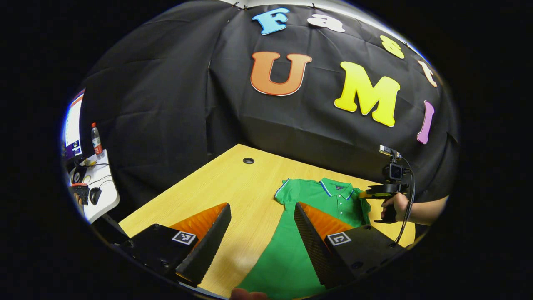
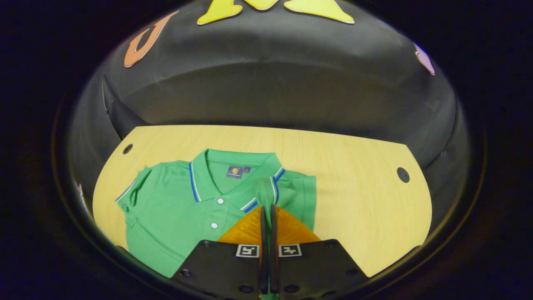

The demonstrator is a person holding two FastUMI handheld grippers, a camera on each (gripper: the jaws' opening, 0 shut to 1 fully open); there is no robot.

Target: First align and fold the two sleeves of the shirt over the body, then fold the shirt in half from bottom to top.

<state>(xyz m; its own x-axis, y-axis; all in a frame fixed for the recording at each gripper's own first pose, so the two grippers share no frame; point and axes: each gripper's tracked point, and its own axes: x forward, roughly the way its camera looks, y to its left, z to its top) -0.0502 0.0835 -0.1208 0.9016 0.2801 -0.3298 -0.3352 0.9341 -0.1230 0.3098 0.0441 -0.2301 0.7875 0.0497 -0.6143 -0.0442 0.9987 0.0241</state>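
At the bottom of the frame we see our left gripper (image 1: 262, 233) with its fingers spread wide above the wooden table (image 1: 208, 191). The green polo shirt (image 1: 300, 233) lies flat right of centre, collar toward the wall. At the right edge a hand (image 1: 395, 206) holds the other gripper (image 1: 385, 189) over the shirt's far sleeve.

No legible text on any object. Shirt (image 2: 179, 204): small dark neck label (image 2: 235, 171) inside the collar, print too small to read. Each claw carries square black-and-white coded markers (image 2: 268, 250), patterns only, no characters. Bottle (image 1: 96, 141) on the side desk (image 1: 102, 193): red label, unreadable. Screen at left edge: blurred.
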